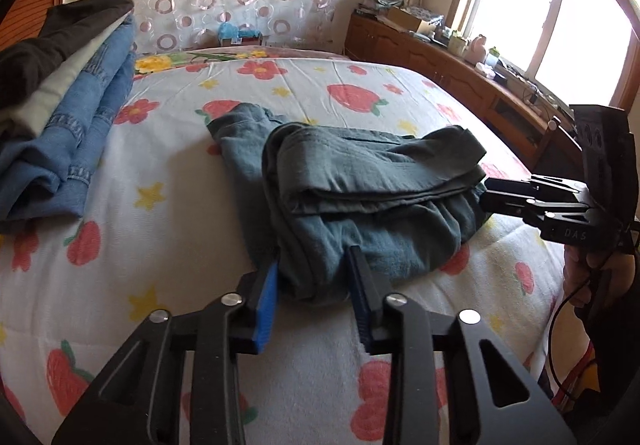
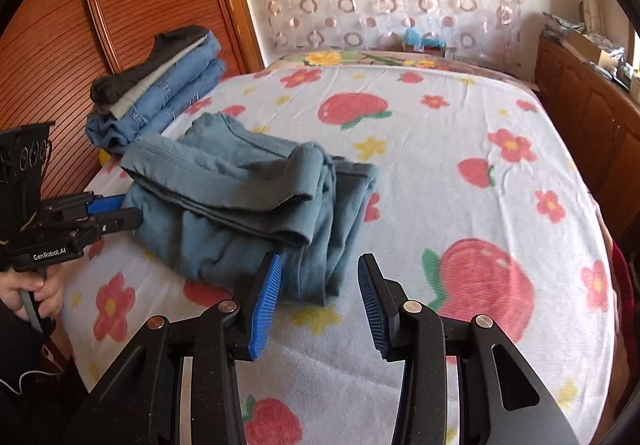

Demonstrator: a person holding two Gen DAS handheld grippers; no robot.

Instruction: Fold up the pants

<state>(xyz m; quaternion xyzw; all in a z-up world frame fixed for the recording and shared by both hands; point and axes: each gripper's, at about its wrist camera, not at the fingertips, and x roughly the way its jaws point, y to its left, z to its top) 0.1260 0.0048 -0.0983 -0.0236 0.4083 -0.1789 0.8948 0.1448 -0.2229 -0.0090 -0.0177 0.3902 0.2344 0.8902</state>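
The pants (image 1: 360, 197), grey-green and already doubled into a rough, thick bundle, lie on the strawberry-print bedspread (image 1: 168, 173) near the person's edge of the bed; a stack of folded clothes (image 1: 60, 125), denim under pale and dark layers, sits apart toward the wardrobe side.

Judged step: a late fold or a final tidying, since the bundle is compact but its top layer sits skewed and its edges are uneven.

Left gripper (image 1: 314, 285): jaws apart, straddling the near corner of the bundle, fabric lying between the blue pads, not visibly pinched; released. Right gripper (image 2: 318, 277): jaws spread wide, the left pad touching or just beside the bundle's near edge, the right pad over bare bedspread; holding nothing.

The next move appears to call for each gripper to close on all layers at its corner, not the top ply alone, then lift evenly; the bundle is thick, so a shallow bite would likely shed the lower layers.

View differences: the left wrist view shows the window (image 1: 560, 5), the cluttered wooden sideboard (image 1: 440, 53) and the right gripper side-on at the bundle's far end, though whether it touches cannot be told there; the right wrist view shows the wooden wardrobe door (image 2: 132, 5), the bundle's stepped side layers, and the left gripper in profile, its tips at the cloth.
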